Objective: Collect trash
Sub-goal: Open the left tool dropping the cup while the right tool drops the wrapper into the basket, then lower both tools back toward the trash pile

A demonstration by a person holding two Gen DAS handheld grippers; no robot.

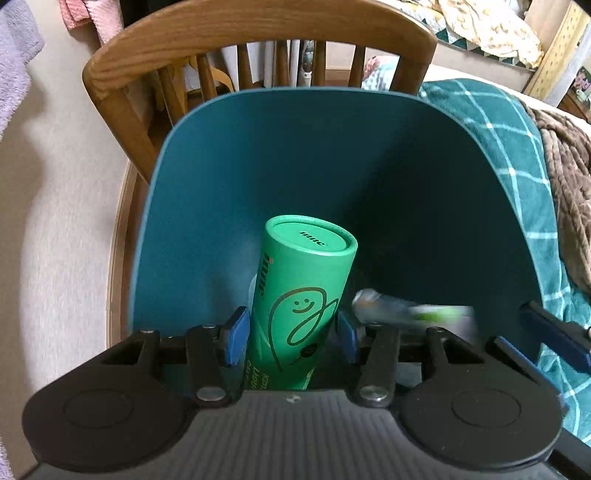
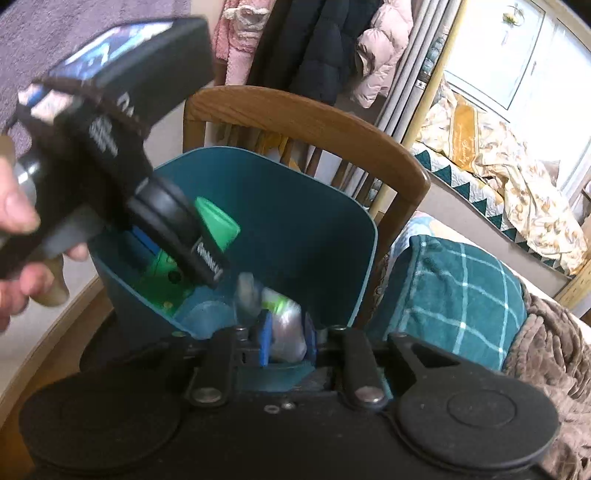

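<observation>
A deep, matte teal plastic bin (image 1: 295, 155) with rounded corners and smooth walls stands in front of a curved wooden spindle-back chair (image 1: 258, 33).

The left gripper (image 1: 291, 334) reaches down into the bin's mouth. Its blue-padded fingers (image 1: 236, 338) are closed on a smooth green cardboard tube (image 1: 306, 295), a straight cylinder with a flat round cap and a smiling line-drawn figure printed on its side. The tube leans tilted inside the bin, cap end uppermost.

The right gripper (image 2: 286, 345) also points into the bin, just beside the left one. Between its blue fingers (image 2: 264, 343) sits a crinkled, glossy, translucent plastic wrapper (image 2: 284, 325) with a bright green streak, blurred by motion. The fingers stand close on either side of it, but whether they press on it cannot be told.

From the right wrist view, a person's hand (image 2: 22, 236) grasps the left gripper's black handle. Beside the bin lies a soft teal cloth with a pale grid pattern (image 2: 458, 295), and next to it a nubby brown knitted blanket (image 2: 546, 354).
</observation>
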